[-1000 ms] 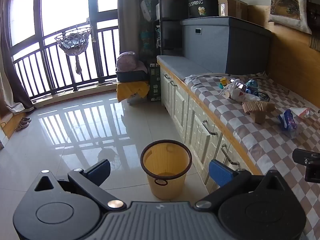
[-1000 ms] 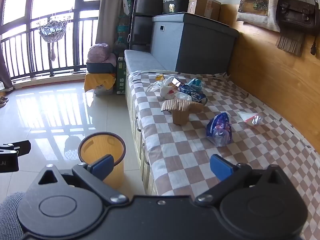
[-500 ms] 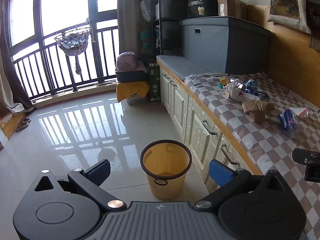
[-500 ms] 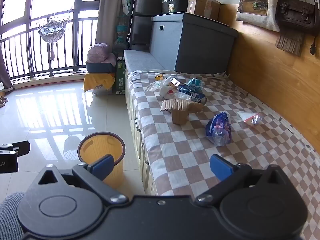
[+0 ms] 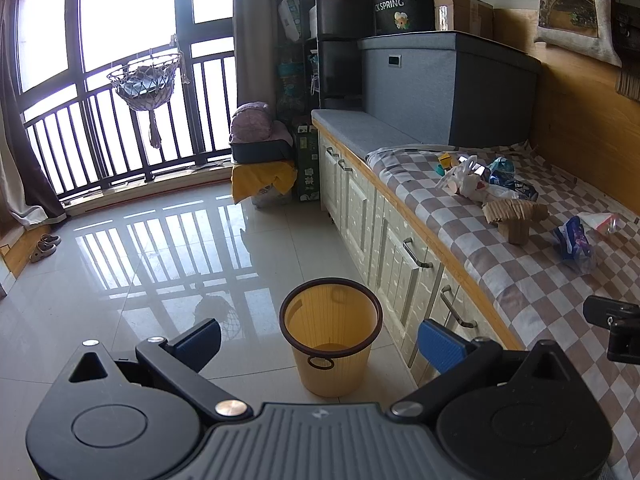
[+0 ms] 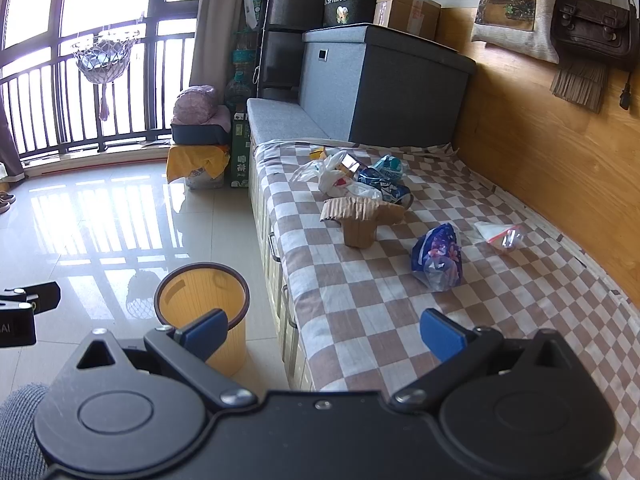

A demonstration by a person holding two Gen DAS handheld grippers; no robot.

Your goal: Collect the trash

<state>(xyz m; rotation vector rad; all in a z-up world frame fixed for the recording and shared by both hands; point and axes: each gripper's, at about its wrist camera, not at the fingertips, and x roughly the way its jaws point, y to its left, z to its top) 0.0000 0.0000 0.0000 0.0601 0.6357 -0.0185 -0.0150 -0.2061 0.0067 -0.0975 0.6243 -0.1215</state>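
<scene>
Currently both grippers, left gripper (image 5: 318,338) and right gripper (image 6: 322,330), hold their jaws spread wide and empty. Yellow wastebasket (image 5: 331,336) stands on the floor beside the checkered bench. Beyond it on the cloth lie a blue wrapper (image 6: 438,256), folded cardboard (image 6: 360,218) and plastic bags (image 6: 334,176).

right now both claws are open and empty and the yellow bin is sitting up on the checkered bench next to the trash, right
Not quite. The yellow bin stands on the tiled floor, against the cabinet front below the checkered bench, not on it; both wrist views show this. The rest holds: the left claw and right claw are open and empty, and the trash lies on the bench.
</scene>
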